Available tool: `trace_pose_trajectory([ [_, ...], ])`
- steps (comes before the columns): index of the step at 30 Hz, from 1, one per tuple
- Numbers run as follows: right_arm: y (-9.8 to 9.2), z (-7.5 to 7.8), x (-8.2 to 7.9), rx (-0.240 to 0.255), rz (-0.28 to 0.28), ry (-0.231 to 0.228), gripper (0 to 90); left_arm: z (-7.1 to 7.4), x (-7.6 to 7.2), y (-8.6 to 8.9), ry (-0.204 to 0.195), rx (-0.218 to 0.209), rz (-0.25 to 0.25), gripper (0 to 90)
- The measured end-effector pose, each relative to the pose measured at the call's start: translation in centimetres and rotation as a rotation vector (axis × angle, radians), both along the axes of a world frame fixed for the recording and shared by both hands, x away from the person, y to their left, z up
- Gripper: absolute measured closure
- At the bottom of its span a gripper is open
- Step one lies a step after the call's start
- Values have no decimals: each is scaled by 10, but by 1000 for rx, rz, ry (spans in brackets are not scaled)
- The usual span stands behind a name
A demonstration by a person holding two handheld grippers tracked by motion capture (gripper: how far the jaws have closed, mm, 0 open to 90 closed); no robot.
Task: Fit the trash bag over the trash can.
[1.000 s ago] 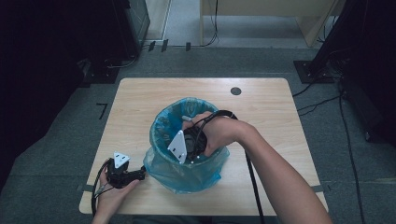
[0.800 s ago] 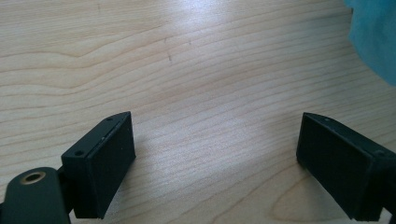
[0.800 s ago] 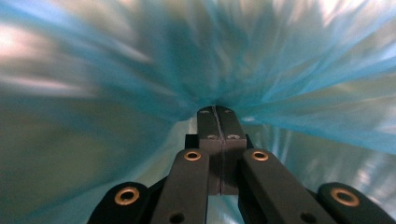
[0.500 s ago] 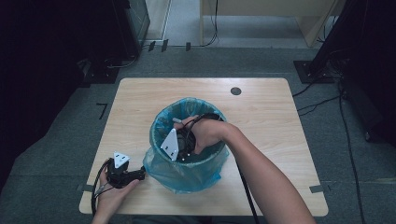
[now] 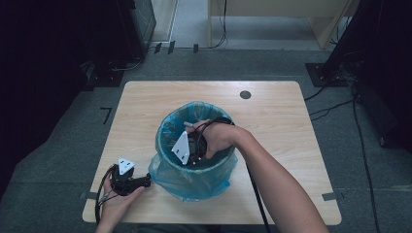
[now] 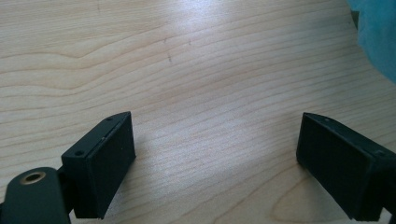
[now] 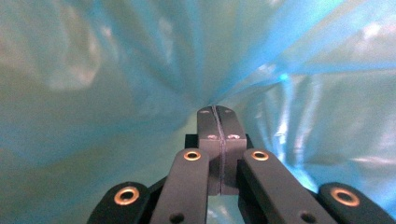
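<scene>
Grey carpet surrounds a pale wooden tabletop [image 5: 291, 145], with dark equipment and loose cables at the edges of the room. Near the middle of the tabletop, a little toward the person's side, stands a round bin [image 5: 194, 170] lined with a blue plastic bag [image 5: 170, 128] whose top is folded over the rim and hangs down the outside.

The right hand [image 5: 221, 138] reaches down into the mouth of the bin, carrying the right gripper [image 7: 218, 114] inside it; its grey three-cornered plate [image 5: 181, 147] stands tilted just inside the near-left part of the rim. In the right gripper view the two jaws are clenched flat against each other, with only a thin seam between them (whether a fold of the film is pinched in that seam cannot be told). Crumpled blue bag lining lies all around the jaw tips, close on every side.

The left hand [image 5: 119, 196] rests at the near-left corner of the tabletop, holding the left gripper [image 6: 215, 154] just beside the bin's outer wall, apart from it. In the left gripper view its jaws are released, standing wide apart over bare wood grain with nothing between them; a bit of the blue bag shows at the upper right corner there. A small dark round cap [image 5: 245, 94] sits in the tabletop toward the far right.
</scene>
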State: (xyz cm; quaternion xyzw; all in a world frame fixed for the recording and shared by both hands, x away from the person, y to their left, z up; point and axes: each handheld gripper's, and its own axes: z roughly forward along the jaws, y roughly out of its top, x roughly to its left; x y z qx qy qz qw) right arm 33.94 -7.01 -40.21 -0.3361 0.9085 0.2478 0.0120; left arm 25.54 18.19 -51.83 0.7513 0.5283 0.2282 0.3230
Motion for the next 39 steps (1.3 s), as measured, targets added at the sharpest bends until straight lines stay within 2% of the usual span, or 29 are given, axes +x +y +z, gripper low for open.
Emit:
trace_pose_trajectory([
  [5, -4, 15, -2, 52, 12, -16, 900, 0, 0, 0, 0, -1, 1, 108],
  [9, -6, 27, -9, 60, 40, -40, 900, 0, 0, 0, 0, -1, 1, 108],
  [16, -18, 36, -21, 13, 101, -97, 900, 0, 0, 0, 0, 0, 1, 108],
  [19, -22, 31, -20, -29, 94, -103, 900, 0, 0, 0, 1, -1, 4, 108],
  [23, -24, 16, -15, -87, 87, -104, 900, 0, 0, 0, 0, 0, 4, 108],
  [26, -22, 7, -14, -106, 97, -91, 900, 0, 0, 0, 0, -1, 4, 108],
  [27, -21, 5, -13, -104, 91, -73, 900, 0, 0, 0, 0, -1, 4, 108],
  [31, -20, 4, -11, -116, 89, -69, 900, 0, 0, 0, 0, -1, 4, 109],
  [33, -20, 8, -10, -77, 79, -53, 900, 0, 0, 0, 0, -1, 4, 108],
  [36, -20, 19, -9, 15, 44, -29, 900, 0, 0, 0, 0, -1, 4, 108],
  [39, -18, 28, -8, 72, 25, -40, 900, 0, 0, 0, 0, -1, 4, 108],
])
